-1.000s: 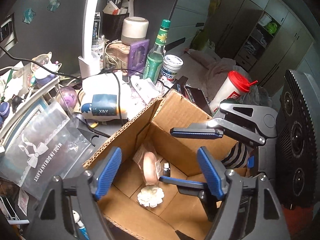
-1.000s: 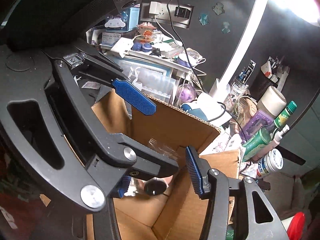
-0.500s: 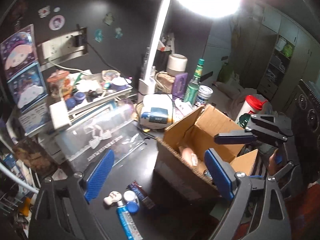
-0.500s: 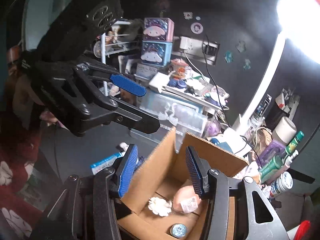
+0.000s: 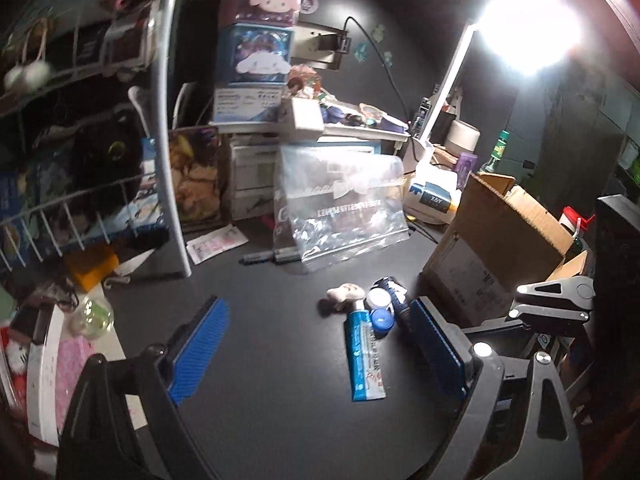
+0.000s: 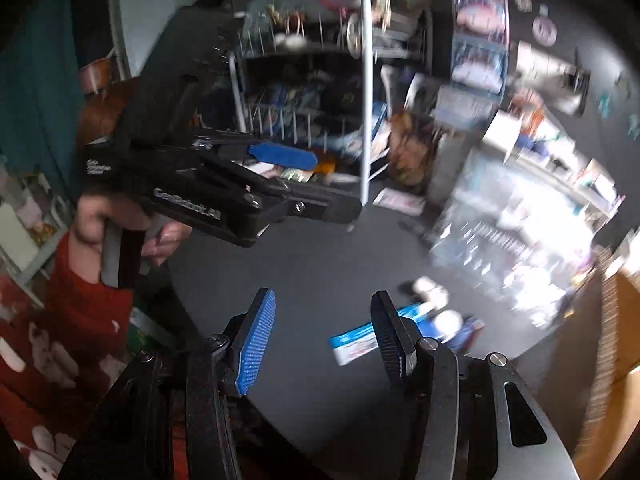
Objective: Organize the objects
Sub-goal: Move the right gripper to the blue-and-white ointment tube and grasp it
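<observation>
Both grippers have left the box (image 5: 496, 240): the left gripper (image 5: 316, 356), jaws now spread wider, and the right gripper (image 6: 324, 336) hang over the desk (image 5: 280, 320) beside it, by the tube (image 5: 364, 356)

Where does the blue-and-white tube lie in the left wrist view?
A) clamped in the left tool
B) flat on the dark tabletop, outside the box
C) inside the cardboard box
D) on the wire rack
B: the blue-and-white tube lies flat on the dark tabletop, left of the cardboard box, beside small round containers, with no tool touching it.
</observation>
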Motion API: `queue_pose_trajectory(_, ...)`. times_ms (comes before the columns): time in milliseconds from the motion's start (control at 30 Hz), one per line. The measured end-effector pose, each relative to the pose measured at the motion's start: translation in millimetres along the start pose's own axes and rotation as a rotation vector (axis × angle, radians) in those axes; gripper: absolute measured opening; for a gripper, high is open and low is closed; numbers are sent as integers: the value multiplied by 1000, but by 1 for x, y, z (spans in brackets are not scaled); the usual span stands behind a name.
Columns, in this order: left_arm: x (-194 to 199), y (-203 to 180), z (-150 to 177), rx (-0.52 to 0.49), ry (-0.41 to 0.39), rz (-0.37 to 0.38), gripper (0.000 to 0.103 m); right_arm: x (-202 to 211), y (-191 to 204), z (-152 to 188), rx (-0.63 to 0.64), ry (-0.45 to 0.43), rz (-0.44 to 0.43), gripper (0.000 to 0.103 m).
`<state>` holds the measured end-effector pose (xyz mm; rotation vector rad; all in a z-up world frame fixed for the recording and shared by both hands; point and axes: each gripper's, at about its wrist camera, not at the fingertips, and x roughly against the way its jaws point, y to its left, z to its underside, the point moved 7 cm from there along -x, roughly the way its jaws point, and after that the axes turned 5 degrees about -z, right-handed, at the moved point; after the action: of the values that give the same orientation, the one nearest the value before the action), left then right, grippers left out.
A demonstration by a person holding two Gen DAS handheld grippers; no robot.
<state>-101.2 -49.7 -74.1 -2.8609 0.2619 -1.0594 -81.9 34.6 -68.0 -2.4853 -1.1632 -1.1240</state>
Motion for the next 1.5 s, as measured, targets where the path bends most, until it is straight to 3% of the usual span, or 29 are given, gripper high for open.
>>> queue_pose_trajectory(133, -7, 17, 32, 52, 7, -11, 90, -49, -21, 29, -164, 63, -8, 47)
queue_pose_trajectory(267, -10, 25, 52, 87, 12, 4, 90, -82, -55, 54, -266, 94, 109, 49)
queue_pose_trajectory(500, -9, 27, 66, 101, 9, 11, 90, -112, -74, 48, -253, 109, 187, 62)
queue_pose_trajectory(667, -8, 27, 68, 104, 9, 18, 90, -122, -80, 44, -206, 109, 250, 62)
queue_pose_trajectory(733, -9, 27, 68, 101, 12, 21, 90, -125, -80, 46, -188, 122, 259, 58)
queue_pose_trajectory(900, -11, 26, 67, 101, 15, 26, 90, -121, -76, 46, -117, 121, 259, 30)
queue_pose_trajectory(967, -12, 25, 67, 97, 17, 23, 90, -119, -75, 47, -87, 130, 255, 26)
queue_pose_trajectory(1500, -24, 19, 63, 119, 57, 84, 90, -122, -80, 46, -66, 124, 224, 24)
